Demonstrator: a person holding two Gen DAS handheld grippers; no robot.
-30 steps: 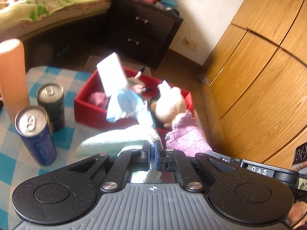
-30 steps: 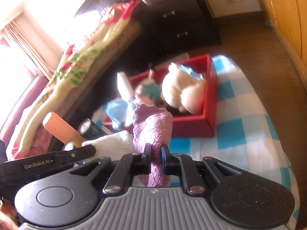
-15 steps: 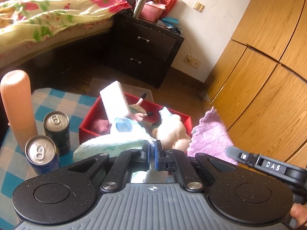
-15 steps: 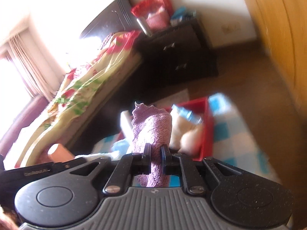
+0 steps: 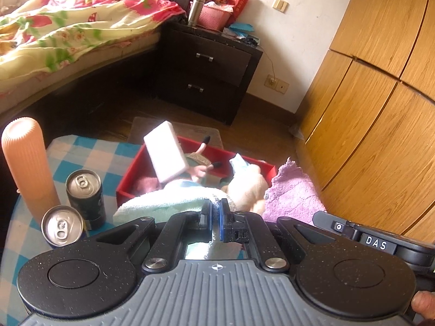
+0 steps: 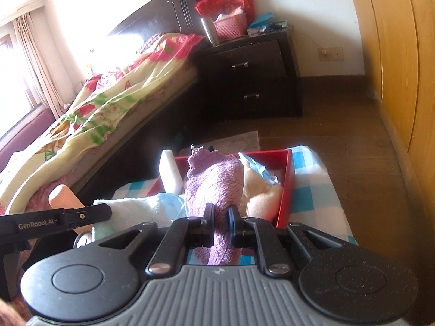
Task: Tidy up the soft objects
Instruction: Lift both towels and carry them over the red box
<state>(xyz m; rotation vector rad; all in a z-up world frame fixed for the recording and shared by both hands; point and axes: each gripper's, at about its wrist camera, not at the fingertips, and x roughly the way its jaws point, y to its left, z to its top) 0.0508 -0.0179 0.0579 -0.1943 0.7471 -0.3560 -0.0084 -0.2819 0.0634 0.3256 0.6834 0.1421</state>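
Above the checked surface (image 5: 81, 149) | both cloths now lifted higher | left gripper (image 5: 215, 224) clamps pale green fluffy towel (image 5: 163, 203) | right gripper (image 6: 220, 225) pinches purple knitted cloth (image 6: 214, 179) | red rectangular box (image 6: 287, 187) probably next.

Black speckled grippers, grey ribbed bases, silver screws.

Count of things on and above the checked table

Two drink cans: one dark (image 5: 86, 198), one blue (image 5: 62, 228). One ribbed orange cylinder (image 5: 27, 163). One red box (image 5: 127, 179). Two towels: one pale green (image 5: 163, 206), one purple (image 6: 217, 179). One white block (image 5: 165, 154). One cream plush toy (image 5: 246, 187). Two grippers: left (image 5: 214, 217), right (image 6: 220, 220).
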